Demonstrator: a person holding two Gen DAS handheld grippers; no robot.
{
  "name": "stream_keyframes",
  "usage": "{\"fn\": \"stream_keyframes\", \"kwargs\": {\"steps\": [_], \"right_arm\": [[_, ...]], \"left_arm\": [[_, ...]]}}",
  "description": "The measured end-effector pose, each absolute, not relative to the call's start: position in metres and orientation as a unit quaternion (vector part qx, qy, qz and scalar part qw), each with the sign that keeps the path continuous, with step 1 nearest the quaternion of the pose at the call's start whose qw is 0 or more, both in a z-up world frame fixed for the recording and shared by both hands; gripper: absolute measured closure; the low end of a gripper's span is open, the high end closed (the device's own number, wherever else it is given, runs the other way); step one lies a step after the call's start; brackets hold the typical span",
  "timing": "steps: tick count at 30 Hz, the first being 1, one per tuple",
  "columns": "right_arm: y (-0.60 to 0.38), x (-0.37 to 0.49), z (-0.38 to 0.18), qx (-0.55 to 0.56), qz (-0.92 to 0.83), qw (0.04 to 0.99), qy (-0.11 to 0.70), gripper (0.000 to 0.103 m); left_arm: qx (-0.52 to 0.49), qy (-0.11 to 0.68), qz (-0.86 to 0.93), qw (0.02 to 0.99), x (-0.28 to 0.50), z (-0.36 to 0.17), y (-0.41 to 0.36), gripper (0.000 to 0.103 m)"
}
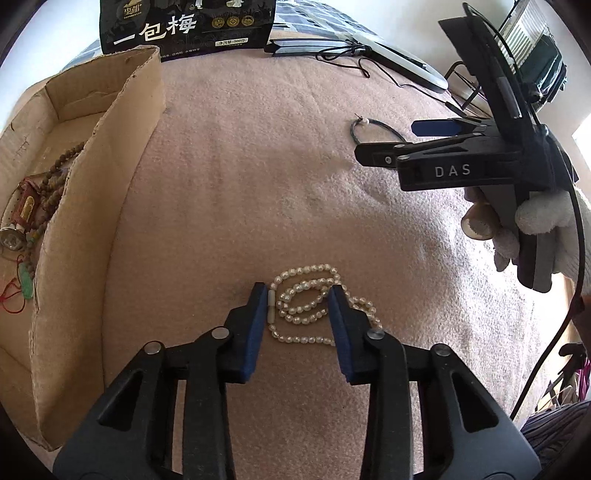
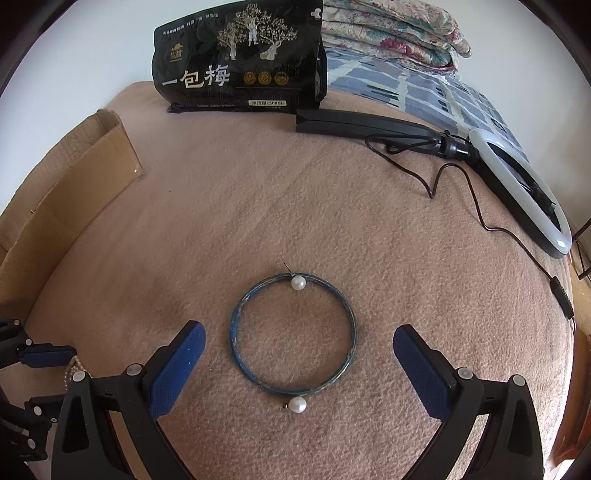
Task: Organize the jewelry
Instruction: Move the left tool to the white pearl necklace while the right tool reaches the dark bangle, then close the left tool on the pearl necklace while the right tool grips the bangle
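Left hand-held gripper [image 1: 298,295]: jaws partly open, set down either side of the pearl necklace [image 1: 314,306], which lies coiled on the pink blanket [image 1: 258,166]; pads near the beads, not yet closed on them, nothing lifted. Right hand-held gripper [image 2: 299,343]: jaws wide, holding nothing, poised over the blue bangle [image 2: 293,332], which lies flat on the blanket between the two pads without touching either. Two loose pearls: one [image 2: 298,283] at the bangle's far edge, one [image 2: 297,405] just beside its near edge; whether they are fixed to the bangle cannot be told. Cardboard box [image 1: 110,155]: at the left of the blanket, well apart from both pieces, already containing brown wooden beads [image 1: 55,173], a green pendant on red cord [image 1: 26,284] and a small ornament. Background: black snack bag [image 2: 240,55], ring lamp [image 2: 524,195] with cable, folded quilts [image 2: 391,33]. Progress, judged: several pieces are boxed; necklace and bangle with pearls remain outside. Next step appears to be closing on the necklace and carrying it to the box.
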State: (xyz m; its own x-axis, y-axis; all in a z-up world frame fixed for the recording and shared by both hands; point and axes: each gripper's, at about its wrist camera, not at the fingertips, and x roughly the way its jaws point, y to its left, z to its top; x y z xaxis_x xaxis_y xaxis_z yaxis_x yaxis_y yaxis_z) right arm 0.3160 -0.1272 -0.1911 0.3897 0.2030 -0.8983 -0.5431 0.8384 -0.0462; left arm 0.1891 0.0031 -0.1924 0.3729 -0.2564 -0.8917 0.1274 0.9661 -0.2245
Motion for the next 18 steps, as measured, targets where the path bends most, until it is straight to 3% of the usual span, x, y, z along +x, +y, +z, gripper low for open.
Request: {"fn": "stream_keyframes", "kwargs": {"steps": [6, 9, 13, 18], "right_arm": [[-0.123, 0.325, -0.2, -0.179, 0.221, 0.798, 0.531, 0.001], [-0.123, 0.326, -0.2, -0.175, 0.228, 0.791, 0.54, 0.007], [-0.119, 0.323, -0.195, -0.179, 0.242, 0.785, 0.542, 0.029], [-0.115, 0.323, -0.193, -0.187, 0.245, 0.781, 0.543, 0.03]], "left_arm": [[-0.055, 0.547, -0.122, 0.827, 0.187, -0.192, 0.001, 0.081], [-0.056, 0.547, -0.125, 0.826, 0.188, -0.192, 0.0, 0.084], [-0.055, 0.547, -0.127, 0.826, 0.189, -0.192, -0.001, 0.088], [-0.058, 0.548, -0.132, 0.824, 0.19, -0.192, -0.002, 0.095]]}}
